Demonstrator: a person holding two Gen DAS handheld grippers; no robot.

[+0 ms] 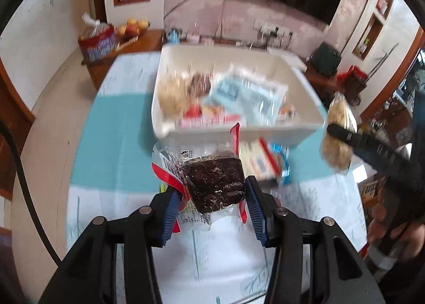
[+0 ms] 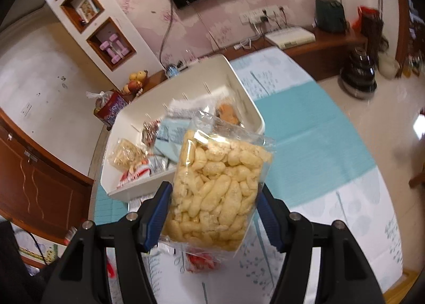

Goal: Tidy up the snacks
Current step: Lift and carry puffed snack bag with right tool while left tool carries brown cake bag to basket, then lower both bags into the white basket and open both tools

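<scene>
My left gripper [image 1: 212,192] is shut on a dark brown cake in a clear and red wrapper [image 1: 216,180], held above the table short of the white bin [image 1: 300,131]. My right gripper [image 2: 213,197] is shut on a clear bag of pale puffed snacks [image 2: 215,187], held in the air to the right of the bin [image 2: 253,107]. That bag also shows at the right of the left wrist view [image 1: 337,139]. The bin holds several snack packets, among them a light blue one [image 2: 170,139] and a small puffed bag [image 2: 124,156].
A red and white packet [image 1: 261,160] lies on the table just before the bin. The table wears a white and teal cloth [image 2: 318,128]. A wooden sideboard [image 1: 143,41] with fruit stands behind. A red wrapped snack [image 2: 202,261] lies under the right gripper.
</scene>
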